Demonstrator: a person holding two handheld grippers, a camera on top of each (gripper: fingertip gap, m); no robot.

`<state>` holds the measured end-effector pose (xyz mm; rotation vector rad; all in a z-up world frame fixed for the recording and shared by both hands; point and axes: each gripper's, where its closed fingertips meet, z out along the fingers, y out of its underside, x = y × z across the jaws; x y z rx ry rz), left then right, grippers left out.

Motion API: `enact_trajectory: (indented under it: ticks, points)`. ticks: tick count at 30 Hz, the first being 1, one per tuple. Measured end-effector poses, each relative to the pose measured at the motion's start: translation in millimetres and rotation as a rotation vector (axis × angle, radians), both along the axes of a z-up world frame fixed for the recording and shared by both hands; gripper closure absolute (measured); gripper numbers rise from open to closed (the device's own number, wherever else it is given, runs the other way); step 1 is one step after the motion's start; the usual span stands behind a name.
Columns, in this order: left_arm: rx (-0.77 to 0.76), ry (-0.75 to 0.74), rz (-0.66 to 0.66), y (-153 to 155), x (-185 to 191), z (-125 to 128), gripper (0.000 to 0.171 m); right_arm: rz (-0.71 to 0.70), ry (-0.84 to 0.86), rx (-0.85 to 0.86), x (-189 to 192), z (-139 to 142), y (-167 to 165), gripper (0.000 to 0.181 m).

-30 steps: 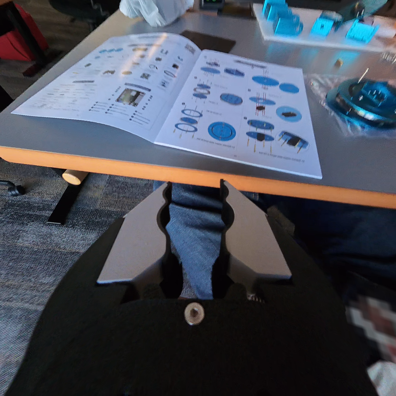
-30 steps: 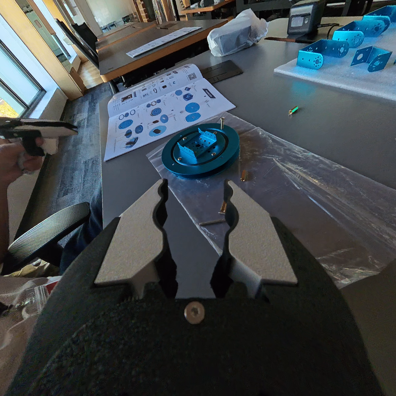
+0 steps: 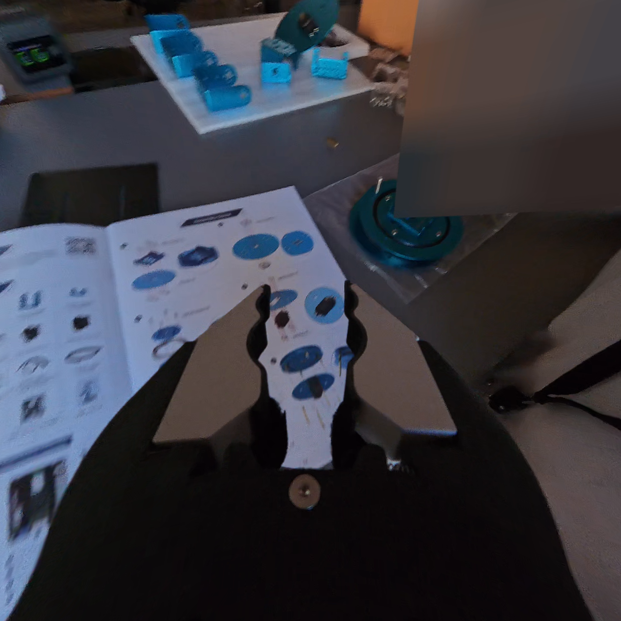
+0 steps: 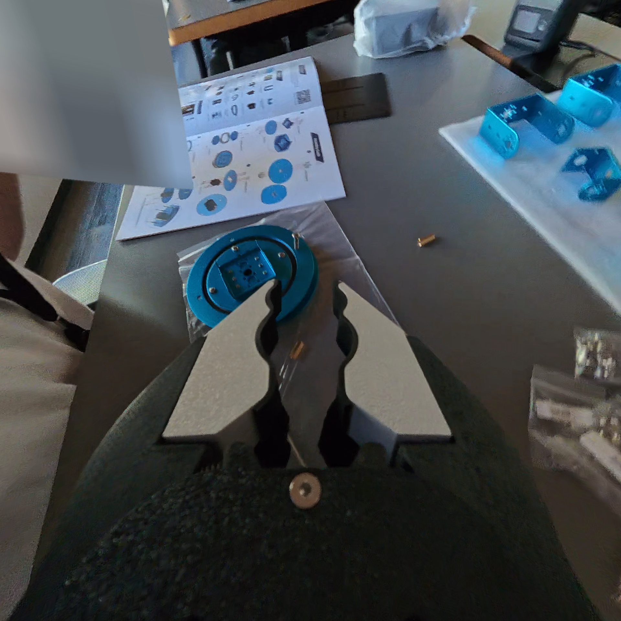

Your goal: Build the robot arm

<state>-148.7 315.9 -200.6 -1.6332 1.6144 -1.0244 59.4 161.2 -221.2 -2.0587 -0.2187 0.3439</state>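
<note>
Both tongs are spread and empty. The right tongs hover right over the blue round disc, which sits flat on a clear plastic bag on the table; its left tip overlaps the disc's near edge, and a small brass screw lies on the bag between the fingers. The left tongs hang over the open booklet, so the disc is off to their right and farther away; the right ones are clearly nearer. A white tray holds blue brackets, well apart. Another loose screw sits on bare table.
</note>
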Motion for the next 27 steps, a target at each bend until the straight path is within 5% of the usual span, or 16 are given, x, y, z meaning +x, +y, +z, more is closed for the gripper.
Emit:
enact_trajectory:
  ticks: [8,14,27]
  points:
    - [-0.156,0.103,-0.321,-37,115,-26,0.141,0.277,-0.156,-0.074,-37,-11,59,0.178]
    - [-0.385,0.264,-0.492,-63,131,-48,0.141,0.299,-0.126,-0.087,-45,-28,71,0.173]
    - [-0.366,0.379,-0.618,-79,146,-82,0.142,0.285,-0.121,-0.091,-48,-41,74,0.181]
